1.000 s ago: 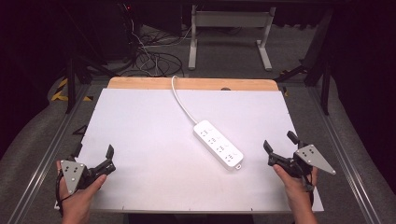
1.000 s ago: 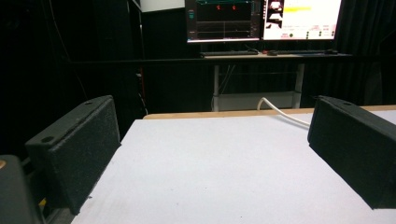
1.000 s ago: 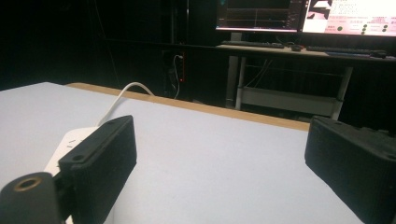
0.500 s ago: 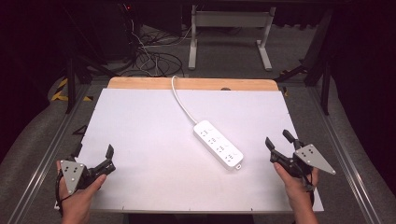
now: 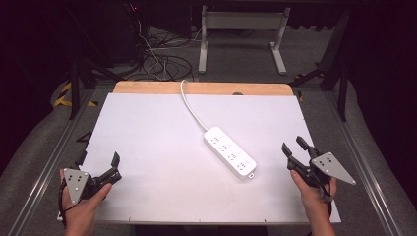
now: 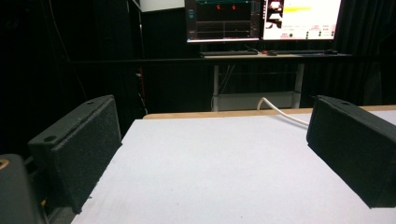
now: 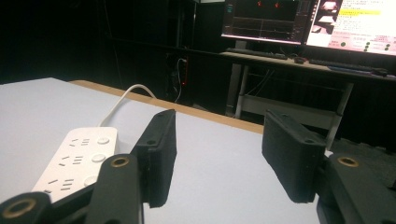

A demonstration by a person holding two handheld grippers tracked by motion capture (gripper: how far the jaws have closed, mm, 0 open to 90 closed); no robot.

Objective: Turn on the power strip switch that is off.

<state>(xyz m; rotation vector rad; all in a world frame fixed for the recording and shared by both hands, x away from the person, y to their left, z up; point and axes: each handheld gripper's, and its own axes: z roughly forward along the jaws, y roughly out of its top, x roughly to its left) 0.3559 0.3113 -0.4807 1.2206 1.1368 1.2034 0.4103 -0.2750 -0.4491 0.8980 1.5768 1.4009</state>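
A white power strip (image 5: 230, 152) lies at an angle right of the table's middle, and its white cable (image 5: 192, 105) runs off over the far edge. My left gripper (image 5: 100, 160) rests open at the near left corner of the white table (image 5: 157, 128), far from the strip. In the left gripper view its jaws stand wide apart around bare tabletop (image 6: 215, 154), with the cable (image 6: 280, 109) beyond. My right gripper (image 5: 294, 146) is open at the near right, a short way right of the strip. In the right gripper view the strip (image 7: 77, 156) lies left of the open gripper (image 7: 219, 140).
A wooden strip (image 5: 147, 87) borders the table's far edge. Behind it stand a desk frame (image 5: 243, 24) and tangled floor cables (image 5: 162, 59). Lit monitors (image 6: 261, 18) sit on that desk. Metal rails run along both sides of the table.
The right gripper has drifted very slightly; the left gripper and the power strip have stayed in place.
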